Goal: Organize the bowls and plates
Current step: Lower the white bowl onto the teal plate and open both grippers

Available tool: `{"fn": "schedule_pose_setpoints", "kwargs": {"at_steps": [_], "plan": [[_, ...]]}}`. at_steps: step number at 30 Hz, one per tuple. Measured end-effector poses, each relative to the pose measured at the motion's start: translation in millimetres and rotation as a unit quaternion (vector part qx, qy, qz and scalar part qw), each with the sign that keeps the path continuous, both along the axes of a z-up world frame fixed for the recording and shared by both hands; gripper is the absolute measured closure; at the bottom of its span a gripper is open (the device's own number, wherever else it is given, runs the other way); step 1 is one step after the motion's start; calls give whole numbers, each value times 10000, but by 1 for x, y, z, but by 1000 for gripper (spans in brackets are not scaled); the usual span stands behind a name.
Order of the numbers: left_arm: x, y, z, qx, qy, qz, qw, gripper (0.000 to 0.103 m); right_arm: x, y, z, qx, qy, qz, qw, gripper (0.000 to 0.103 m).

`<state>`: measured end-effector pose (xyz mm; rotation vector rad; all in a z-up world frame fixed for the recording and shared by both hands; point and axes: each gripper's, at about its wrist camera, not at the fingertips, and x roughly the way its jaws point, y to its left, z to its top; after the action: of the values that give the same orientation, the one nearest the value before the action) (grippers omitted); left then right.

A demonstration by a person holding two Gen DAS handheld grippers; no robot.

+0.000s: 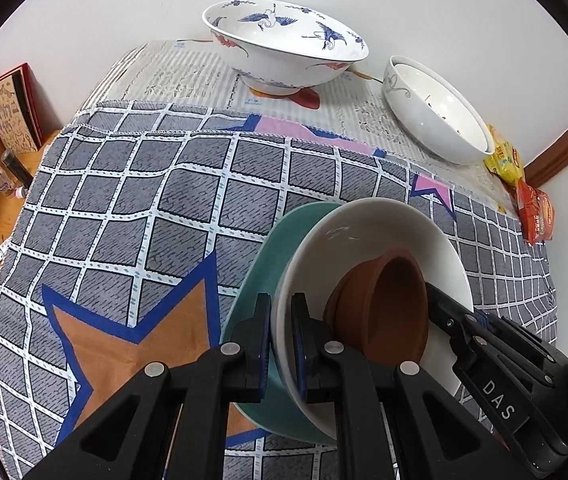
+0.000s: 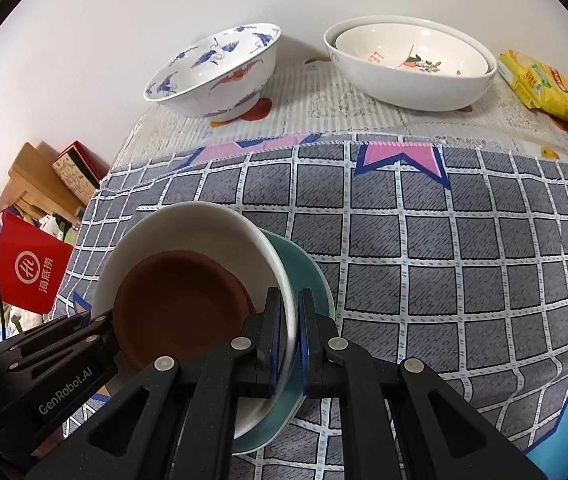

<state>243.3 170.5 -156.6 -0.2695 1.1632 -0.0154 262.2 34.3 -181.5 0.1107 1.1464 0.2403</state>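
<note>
Right, both claws are clamped on the same stack: the left claw (image 1: 280,344) is pinched tight on one side of the white plate (image 1: 364,224) rim and the right claw (image 2: 290,344) is pinched tight on the opposite side, each with one finger inside the rim and one outside it. A brown dish (image 1: 384,304) sits nested in the white plate, and a teal plate (image 1: 272,264) lies directly under it, showing as a crescent past the white rim. The stack hangs tilted above the checked cloth (image 1: 164,200) on the worktop, so this looks like the placing step: carrying the nested pile down to rest. The next move, I'd say, calls for levelling both sides together so the brown dish doesn't slide, then letting go only once the teal plate bears on the cloth. Beyond the white plate, against the wall, stands the crane-patterned bowl (image 1: 284,40) and beside it two white bowls (image 1: 436,116) nested. Only the right wrist view shows the inner bowl's painted inside and the brown dish's full floor; the left wrist view sees that dish edge-on.
</note>
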Motion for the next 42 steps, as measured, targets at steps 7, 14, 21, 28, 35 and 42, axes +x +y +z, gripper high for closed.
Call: {"fn": "schedule_pose_setpoints", "kwargs": {"at_steps": [7,14,21,28,35,42], "plan": [[4,3,-2,-36,-1,36,10000,93,4,2,-2,19,-36,88,10000,94],[1,6,-1,-114,-29,71,9999,92,4,2,-3,104,25,166,9998,90],[-11,8,11,-116,-184,66,9997,90,-4,0,5,132,-17,160,9998,89],[-33,6,30,26,-343,129,9993,88,-22,-6,21,182,-123,240,9995,86],[-71,-19,57,447,-748,-77,9962,78,-63,-18,53,-55,-564,378,9977,86],[-109,-63,85,600,-1208,-277,9905,58,-119,-60,90,-456,-968,109,9942,70]]}}
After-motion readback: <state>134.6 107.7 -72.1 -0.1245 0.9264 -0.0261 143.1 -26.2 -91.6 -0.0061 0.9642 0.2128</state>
